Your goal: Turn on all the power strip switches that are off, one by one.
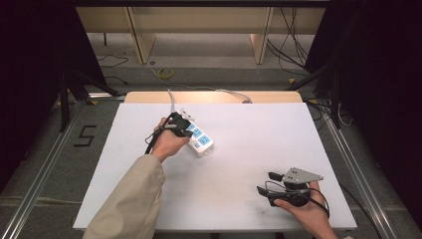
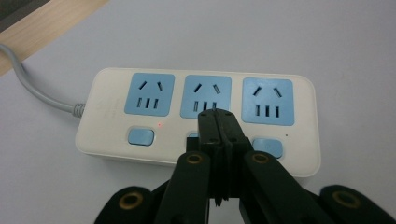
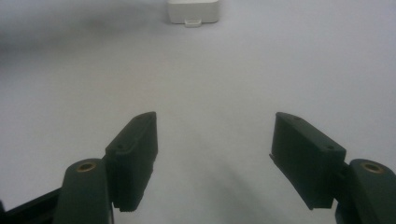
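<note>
Your left gripper has its jaws pressed together, holding nothing, tips over the middle blue switch of the white three-socket power strip lying left of centre on the white table. A small red light shows beside the first switch. The middle press appears under way; the third looks outstanding. Your right gripper rests wide open and empty, well apart.

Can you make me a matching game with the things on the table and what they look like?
Things:
1. power strip
2. left gripper
3. right gripper
4. cord

Looks:
A. grey
B. jaws wide apart
C. white with blue sockets
D. jaws closed together over the middle switch

Pairs: 1-C, 2-D, 3-B, 4-A
</note>
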A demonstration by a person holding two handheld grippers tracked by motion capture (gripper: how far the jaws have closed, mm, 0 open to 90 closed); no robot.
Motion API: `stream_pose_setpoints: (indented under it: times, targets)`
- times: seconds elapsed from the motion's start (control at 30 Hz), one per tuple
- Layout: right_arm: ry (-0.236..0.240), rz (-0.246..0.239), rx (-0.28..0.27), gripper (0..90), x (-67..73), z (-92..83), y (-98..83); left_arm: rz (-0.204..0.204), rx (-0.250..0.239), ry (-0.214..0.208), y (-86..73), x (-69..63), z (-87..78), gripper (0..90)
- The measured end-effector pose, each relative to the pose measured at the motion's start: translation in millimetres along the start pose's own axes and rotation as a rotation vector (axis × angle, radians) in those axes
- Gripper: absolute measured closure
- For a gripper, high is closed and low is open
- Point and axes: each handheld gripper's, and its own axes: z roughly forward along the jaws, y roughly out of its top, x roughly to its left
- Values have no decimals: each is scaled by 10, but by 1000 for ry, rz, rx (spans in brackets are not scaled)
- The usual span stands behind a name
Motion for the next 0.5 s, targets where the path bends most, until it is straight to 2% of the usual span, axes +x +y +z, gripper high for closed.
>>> stream_pose_setpoints:
  times: [0.17, 0.5]
  targets:
    - [-2, 0, 1, 323, -2, 0, 0, 4, -7, -14, 12, -52, -7, 900]
    - [-1, 0, 0, 323, -2, -2, -1, 16, 13, -31, 16, -109, 3, 900]
